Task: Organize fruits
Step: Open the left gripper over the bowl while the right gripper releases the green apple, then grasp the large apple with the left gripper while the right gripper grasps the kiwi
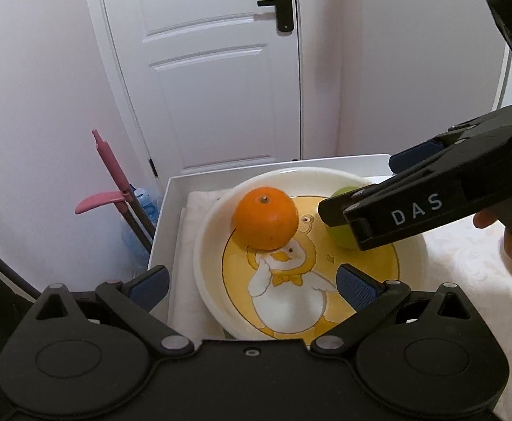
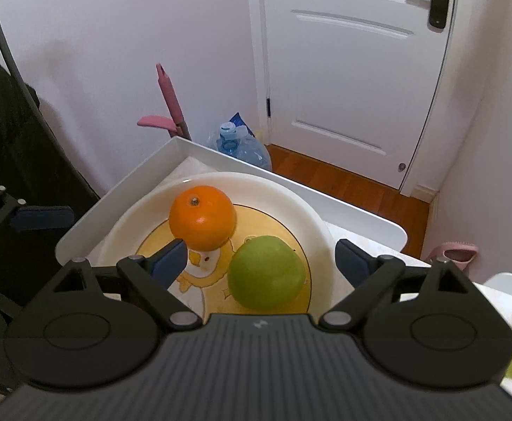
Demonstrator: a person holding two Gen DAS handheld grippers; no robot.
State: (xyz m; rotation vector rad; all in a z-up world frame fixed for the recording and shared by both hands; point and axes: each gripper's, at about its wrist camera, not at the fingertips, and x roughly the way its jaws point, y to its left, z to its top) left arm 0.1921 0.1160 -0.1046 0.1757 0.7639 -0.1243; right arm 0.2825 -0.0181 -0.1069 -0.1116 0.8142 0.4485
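Orange and green apple were seen lying in the duck-print plate, orange at 11 o'clock of apple, just beside it. Right gripper was held wide apart around the apple, nothing gripped. Left gripper was also spread wide w/ nothing held, above plate's near edge. Plate was set in a white tray.

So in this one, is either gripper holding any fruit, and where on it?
Nothing is held. The right gripper is open above the green apple on the plate; the left gripper is open and empty, short of the orange.
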